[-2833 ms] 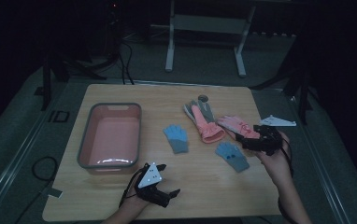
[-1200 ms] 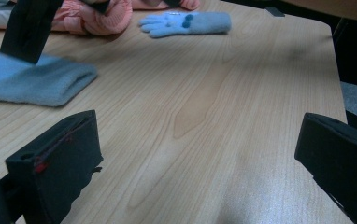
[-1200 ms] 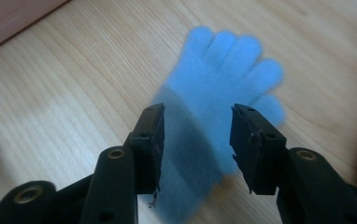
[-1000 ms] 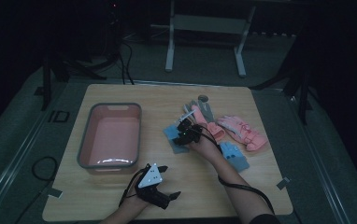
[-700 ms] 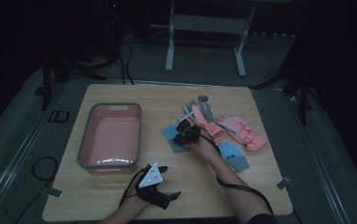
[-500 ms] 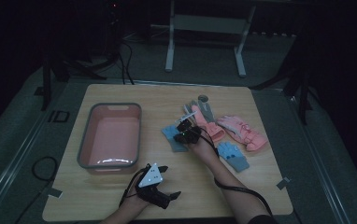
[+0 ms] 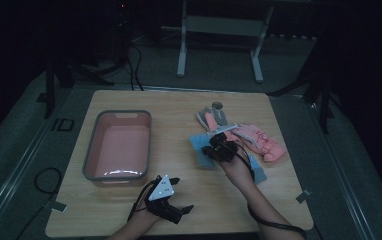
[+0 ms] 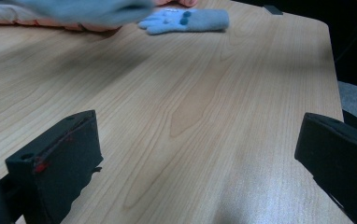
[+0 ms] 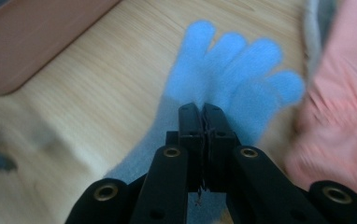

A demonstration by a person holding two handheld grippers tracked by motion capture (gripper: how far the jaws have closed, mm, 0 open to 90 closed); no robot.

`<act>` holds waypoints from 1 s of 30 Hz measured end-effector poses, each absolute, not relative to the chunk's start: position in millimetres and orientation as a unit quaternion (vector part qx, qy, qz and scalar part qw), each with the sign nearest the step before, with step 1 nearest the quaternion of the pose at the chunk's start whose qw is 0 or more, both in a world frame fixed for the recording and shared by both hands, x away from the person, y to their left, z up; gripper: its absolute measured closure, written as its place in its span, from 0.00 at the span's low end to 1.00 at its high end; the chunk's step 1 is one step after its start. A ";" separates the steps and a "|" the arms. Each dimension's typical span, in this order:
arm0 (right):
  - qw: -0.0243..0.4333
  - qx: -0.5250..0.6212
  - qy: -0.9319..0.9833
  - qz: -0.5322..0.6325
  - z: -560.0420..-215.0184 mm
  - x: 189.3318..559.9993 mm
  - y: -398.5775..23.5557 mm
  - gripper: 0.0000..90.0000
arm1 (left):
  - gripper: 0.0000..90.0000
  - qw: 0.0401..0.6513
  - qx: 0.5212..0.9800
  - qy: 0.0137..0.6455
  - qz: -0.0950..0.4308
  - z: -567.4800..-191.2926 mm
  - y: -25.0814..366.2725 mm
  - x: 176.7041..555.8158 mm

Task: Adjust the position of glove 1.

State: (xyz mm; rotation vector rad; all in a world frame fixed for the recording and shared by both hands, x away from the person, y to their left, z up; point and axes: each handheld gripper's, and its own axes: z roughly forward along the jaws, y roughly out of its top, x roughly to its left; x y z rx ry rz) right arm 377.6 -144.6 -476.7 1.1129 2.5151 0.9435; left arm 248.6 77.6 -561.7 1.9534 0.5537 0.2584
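The left gripper point(image 7: 179, 210) rests at the table's point(image 7: 289, 210) near edge, jaws spread wide on nothing. Mid-table, the right gripper point(image 9: 203, 112) pinches a blue glove point(image 9: 232, 70), which its hand point(image 7: 236, 167) partly hides from above. Pink gloves point(image 7: 259, 142) blur beyond.

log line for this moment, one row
right gripper: shut on blue glove | left gripper: open, idle | tub: empty
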 end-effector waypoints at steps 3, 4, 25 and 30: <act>0.111 0.387 0.856 0.325 -474.9 364.1 -158.5 0.98 | 0.01 0.520 0.815 0.231 0.107 -561.7 77.4 248.6; 0.110 0.390 0.854 0.327 -474.9 359.3 -162.5 0.98 | 0.01 0.520 0.815 0.231 0.107 -561.8 77.3 248.6; 0.076 0.411 0.859 0.294 -533.2 311.2 -178.3 0.92 | 0.01 0.520 0.816 0.230 0.107 -561.7 77.3 248.6; 0.075 0.415 0.857 0.296 -538.0 311.3 -178.1 0.85 | 0.01 0.519 0.817 0.229 0.107 -561.7 76.9 248.7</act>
